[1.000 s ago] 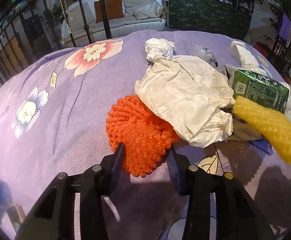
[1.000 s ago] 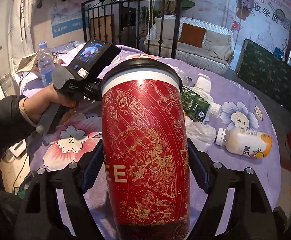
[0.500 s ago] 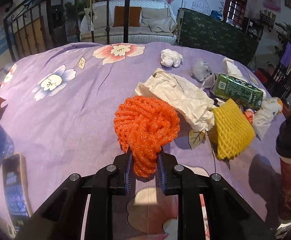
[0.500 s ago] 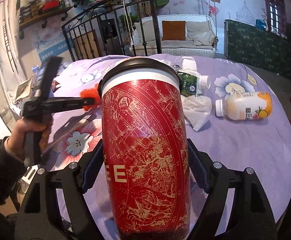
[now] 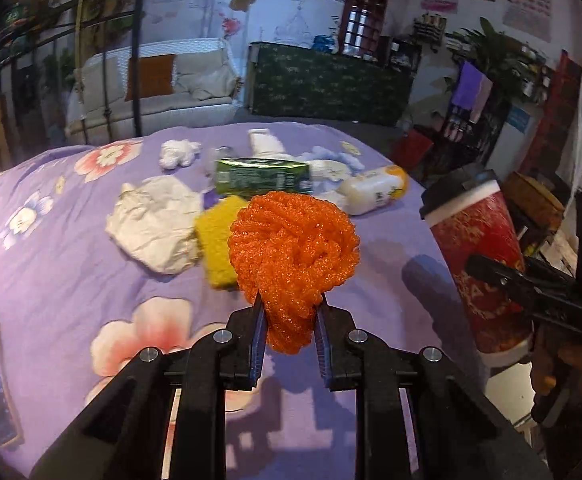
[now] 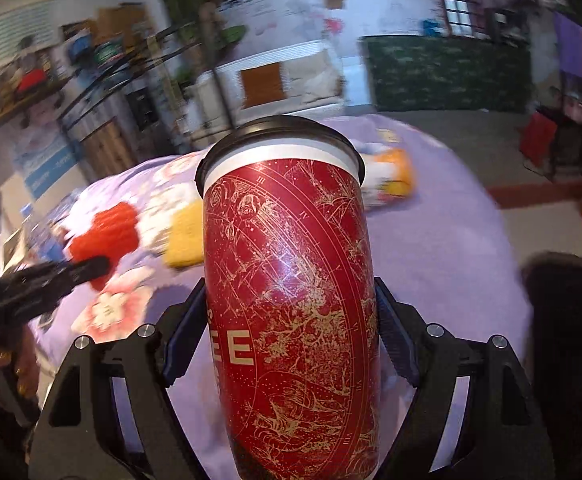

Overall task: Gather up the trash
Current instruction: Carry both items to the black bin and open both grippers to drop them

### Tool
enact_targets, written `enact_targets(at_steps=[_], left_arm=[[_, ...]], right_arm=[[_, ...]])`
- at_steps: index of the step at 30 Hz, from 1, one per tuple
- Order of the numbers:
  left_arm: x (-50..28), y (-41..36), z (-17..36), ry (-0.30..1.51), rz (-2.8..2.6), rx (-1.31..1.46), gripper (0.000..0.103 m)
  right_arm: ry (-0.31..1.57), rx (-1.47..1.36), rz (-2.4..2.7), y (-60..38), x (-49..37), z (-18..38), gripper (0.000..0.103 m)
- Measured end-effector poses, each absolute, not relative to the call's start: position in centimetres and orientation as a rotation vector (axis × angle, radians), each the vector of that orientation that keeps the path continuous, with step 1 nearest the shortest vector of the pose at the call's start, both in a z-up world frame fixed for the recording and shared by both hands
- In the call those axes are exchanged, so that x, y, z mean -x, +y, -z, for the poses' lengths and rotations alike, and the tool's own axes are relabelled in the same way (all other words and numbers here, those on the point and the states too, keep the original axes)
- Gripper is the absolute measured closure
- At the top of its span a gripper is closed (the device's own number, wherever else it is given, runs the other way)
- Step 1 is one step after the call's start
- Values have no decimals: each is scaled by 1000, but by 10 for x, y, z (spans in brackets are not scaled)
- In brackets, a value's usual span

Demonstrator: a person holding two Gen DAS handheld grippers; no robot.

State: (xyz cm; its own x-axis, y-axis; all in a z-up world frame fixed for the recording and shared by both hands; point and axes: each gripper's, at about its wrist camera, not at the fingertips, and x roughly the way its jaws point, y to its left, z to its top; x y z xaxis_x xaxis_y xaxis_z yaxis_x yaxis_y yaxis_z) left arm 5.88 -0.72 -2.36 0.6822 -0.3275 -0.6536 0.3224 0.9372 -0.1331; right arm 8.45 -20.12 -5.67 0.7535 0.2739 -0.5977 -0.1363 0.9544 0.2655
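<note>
An orange foam net (image 5: 293, 256) is pinched by the left gripper (image 5: 289, 320) above the purple tablecloth (image 5: 71, 280); a red cup (image 6: 291, 300) is clamped by the right gripper (image 6: 291, 336).

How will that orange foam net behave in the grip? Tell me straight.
The orange foam net is probably soft and springy: the left gripper pinches only its lower end, which looks squeezed narrow while the rest bulges above. It likely weighs little, since the bundle stands up without sagging. Its open mesh could snag.
</note>
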Motion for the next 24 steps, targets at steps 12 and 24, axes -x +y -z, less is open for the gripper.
enact_targets(at_steps=[12,24], left_arm=[[-66,-153,27,744,770,-89,82],[-47,-203,36,805,884,-158,82]], right_arm=[[1000,-394,252,-409,-95,110,25],[1404,-642,250,-467,-177,234,26]])
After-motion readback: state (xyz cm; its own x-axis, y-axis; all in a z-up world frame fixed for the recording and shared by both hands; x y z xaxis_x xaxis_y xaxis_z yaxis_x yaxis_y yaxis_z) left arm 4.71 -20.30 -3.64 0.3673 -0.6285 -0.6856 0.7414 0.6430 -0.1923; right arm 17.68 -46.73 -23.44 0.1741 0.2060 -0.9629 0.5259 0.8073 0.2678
